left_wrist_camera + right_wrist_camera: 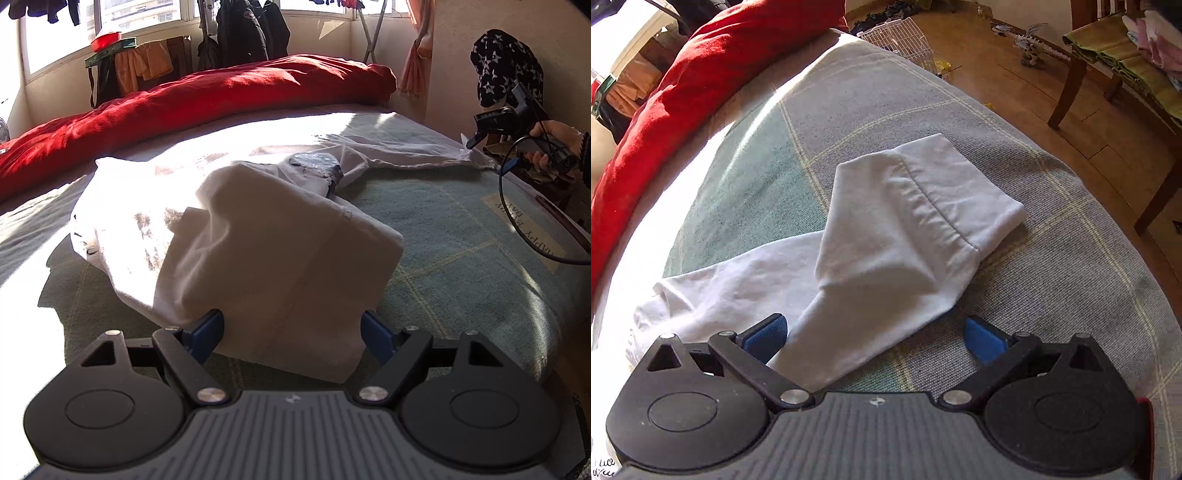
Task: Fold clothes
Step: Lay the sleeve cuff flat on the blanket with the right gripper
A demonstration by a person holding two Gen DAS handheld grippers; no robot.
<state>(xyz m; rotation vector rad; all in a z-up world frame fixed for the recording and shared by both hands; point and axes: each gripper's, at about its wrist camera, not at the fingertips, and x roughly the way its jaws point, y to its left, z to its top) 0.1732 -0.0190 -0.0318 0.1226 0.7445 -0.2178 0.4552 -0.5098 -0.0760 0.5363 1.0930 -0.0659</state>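
The bed (pixel 461 229) is viewed from low and near by the left wrist camera, aimed along it toward the far windows (pixel 66 40). A steeper downward look is given by the right wrist camera, facing the floor (pixel 1015 81) beyond. The white garment (pixel 266 251) and red duvet (pixel 657 110) are shared.

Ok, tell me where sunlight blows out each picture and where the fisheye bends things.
Left wrist view: sunlight washes out the far half of the white garment and the sheet by the red duvet; the near fold lies in shadow; the bed edge curves. Right wrist view: glare burns the left margin beside the white sleeve; the chair legs lean.
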